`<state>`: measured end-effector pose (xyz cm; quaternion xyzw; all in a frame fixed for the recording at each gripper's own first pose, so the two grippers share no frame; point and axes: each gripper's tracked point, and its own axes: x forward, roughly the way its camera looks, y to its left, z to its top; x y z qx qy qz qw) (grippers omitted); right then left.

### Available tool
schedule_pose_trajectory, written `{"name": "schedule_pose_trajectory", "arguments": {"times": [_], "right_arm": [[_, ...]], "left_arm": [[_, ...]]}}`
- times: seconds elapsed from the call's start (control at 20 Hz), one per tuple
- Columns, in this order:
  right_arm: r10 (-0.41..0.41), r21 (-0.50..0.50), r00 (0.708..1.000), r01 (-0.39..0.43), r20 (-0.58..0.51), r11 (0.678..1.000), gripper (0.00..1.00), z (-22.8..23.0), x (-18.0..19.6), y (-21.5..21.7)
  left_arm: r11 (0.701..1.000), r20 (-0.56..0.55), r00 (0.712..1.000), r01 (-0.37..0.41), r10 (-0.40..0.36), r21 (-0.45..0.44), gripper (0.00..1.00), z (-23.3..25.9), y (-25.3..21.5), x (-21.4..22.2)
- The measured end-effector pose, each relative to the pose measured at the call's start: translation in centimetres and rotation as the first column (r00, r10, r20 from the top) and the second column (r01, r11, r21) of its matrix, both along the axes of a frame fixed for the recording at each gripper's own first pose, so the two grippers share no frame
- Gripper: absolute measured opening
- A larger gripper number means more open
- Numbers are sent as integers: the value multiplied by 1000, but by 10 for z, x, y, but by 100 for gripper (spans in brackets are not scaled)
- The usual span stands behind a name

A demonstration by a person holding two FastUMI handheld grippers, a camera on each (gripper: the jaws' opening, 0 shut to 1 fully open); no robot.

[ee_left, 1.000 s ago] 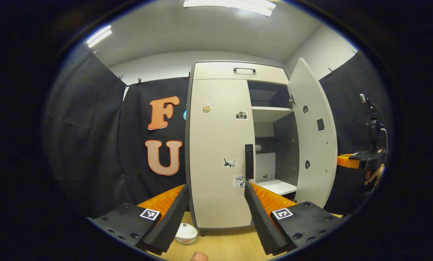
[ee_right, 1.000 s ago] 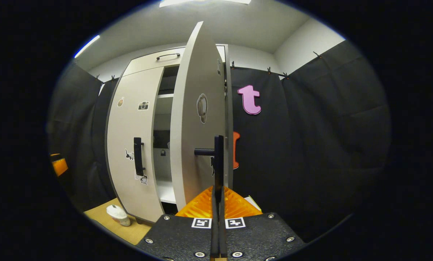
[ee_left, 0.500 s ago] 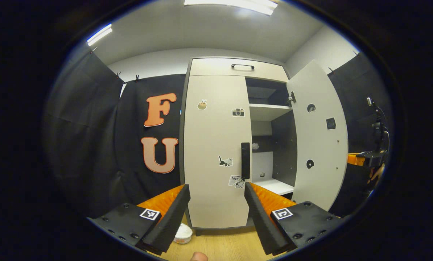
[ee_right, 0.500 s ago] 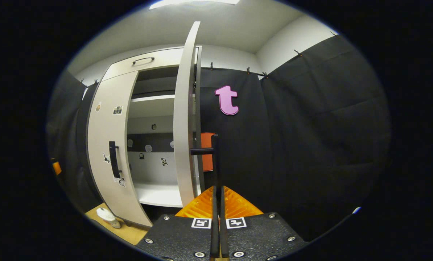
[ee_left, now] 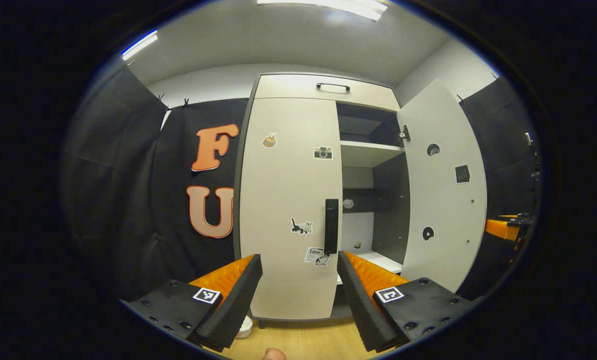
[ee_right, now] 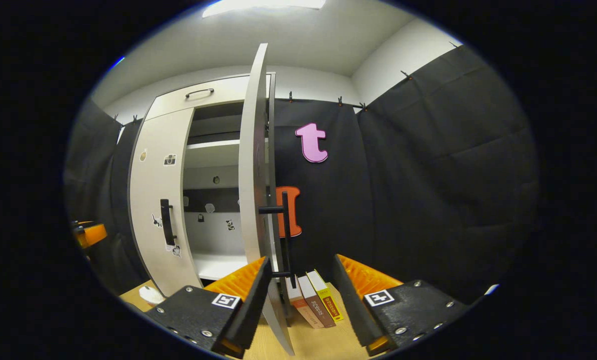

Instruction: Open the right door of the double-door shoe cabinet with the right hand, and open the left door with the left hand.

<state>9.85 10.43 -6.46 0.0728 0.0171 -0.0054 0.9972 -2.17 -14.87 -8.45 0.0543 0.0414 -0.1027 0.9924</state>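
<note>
Left hand-held gripper: fingers spread, released, facing the black bar handle of the closed cream left door. Right hand-held gripper: fingers spread, released, near the swung-open cream right door and its black handle. Three upright books stand beside that door on the wooden floor.

Three books stand on the floor right of the shoe cabinet, behind its swung-out right door.
</note>
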Motion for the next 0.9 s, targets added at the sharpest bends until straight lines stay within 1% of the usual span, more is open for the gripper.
{"name": "schedule_pose_trajectory", "arguments": {"times": [0.05, 0.15, 0.3, 0.4, 0.55, 0.7, 0.9], "right_arm": [[-11, 1, 1000, 11, 2, 1000, 87, -1, 0, -2], [-20, -6, 1000, 20, 3, 1000, 93, 0, -2, -4], [-25, -15, 1000, 25, 3, 1000, 93, -2, -3, -7], [-33, -26, 999, 33, 2, 999, 93, -5, -5, -10], [-26, -36, 1000, 27, 14, 999, 93, -5, -6, -9], [-22, -41, 999, 23, 26, 999, 93, -3, -7, -9], [-22, -71, 998, 26, 61, 997, 93, 3, -8, -11]], "left_arm": [[1000, -3, 1000, 8, -8, 1, 96, -3, -8, 5], [1000, -11, 1000, 20, -19, 3, 96, -9, -22, 18], [1000, -29, 999, 26, -26, 5, 98, -18, -40, 38], [1000, -30, 999, 30, -30, 7, 96, -23, -50, 56], [999, -26, 999, 35, -35, 11, 96, -27, -65, 81], [999, -48, 998, 49, -50, -3, 96, -34, -80, 104], [999, -38, 999, 13, -12, 32, 96, -39, -82, 133]]}}
